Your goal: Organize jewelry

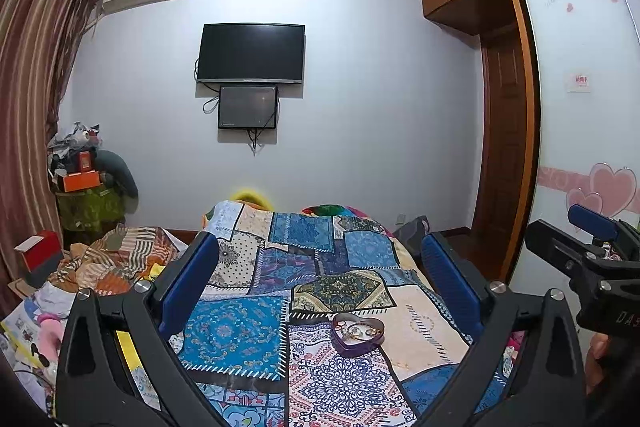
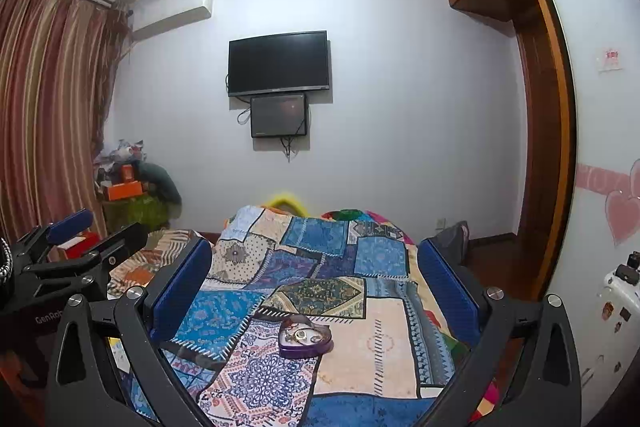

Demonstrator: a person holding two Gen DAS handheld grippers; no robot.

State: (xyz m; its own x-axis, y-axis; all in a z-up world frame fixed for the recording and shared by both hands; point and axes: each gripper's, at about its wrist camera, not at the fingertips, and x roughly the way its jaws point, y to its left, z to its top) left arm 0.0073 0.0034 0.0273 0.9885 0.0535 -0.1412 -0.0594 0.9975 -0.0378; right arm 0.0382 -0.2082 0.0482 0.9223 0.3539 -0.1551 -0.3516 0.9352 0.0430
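Closest in, the left hand-held gripper [image 1: 318,279] has its blue pads spread wide with nothing between them, and the right hand-held gripper [image 2: 316,279] stands just as wide and just as empty. Both hover level above the bed [image 1: 420,311], side by side, each catching the other at the edge of its view.

Just ahead, on the patchwork quilt [image 1: 236,327], sits the purple heart-shaped jewelry box [image 1: 357,333], lid off, with what look like gold rings or earrings [image 1: 354,331] inside; the pieces are too small to tell apart. The box lies in front of and below both grippers, touching neither: slightly right of centre for the left one, near centre for the right.

Here's the risk: that quilt is soft and rumpled, so a clumsy nudge on the rim could tip the shallow box and scatter small pieces into a busy pattern that would hide them. Wide pads on tiny jewelry could also slip.

Farther back, a dark television [image 1: 251,53] hangs on the wall.
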